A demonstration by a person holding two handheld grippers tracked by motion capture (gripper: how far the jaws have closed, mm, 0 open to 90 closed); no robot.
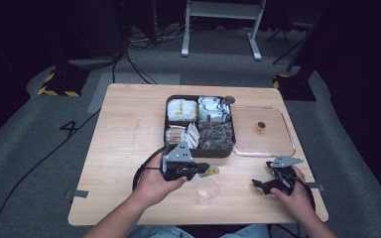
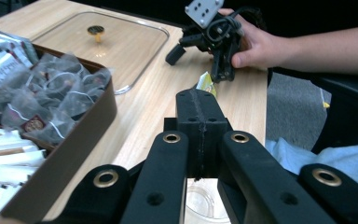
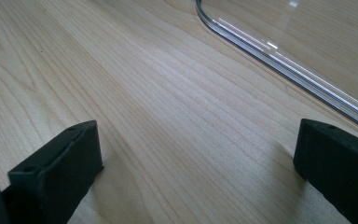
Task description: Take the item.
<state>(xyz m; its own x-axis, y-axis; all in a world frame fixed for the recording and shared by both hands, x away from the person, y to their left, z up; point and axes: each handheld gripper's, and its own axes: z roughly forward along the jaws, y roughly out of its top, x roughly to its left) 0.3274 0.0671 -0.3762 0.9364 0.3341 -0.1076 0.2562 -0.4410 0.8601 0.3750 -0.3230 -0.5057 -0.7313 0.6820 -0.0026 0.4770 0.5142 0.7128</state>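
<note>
- Left hand-held gripper (image 1: 204, 167), jaws pressed together on a yellow tag (image 1: 213, 170), hovers over the cup (image 1: 207, 190).
- Right hand-held gripper (image 1: 259, 184) rests spread on the worktop (image 1: 124, 148).
- Next, judged: lower the tea bag into the cup, then release.

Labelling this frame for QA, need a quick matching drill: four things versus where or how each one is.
Things:
1. left gripper
2. right gripper
3. plastic cup
4. clear lid

States:
A. flat on the table right of the brown box
B. jaws wide apart over bare wood
C. upright near the front edge
D. jaws closed on a yellow tag

Pairs: 1-D, 2-B, 3-C, 4-A
</note>
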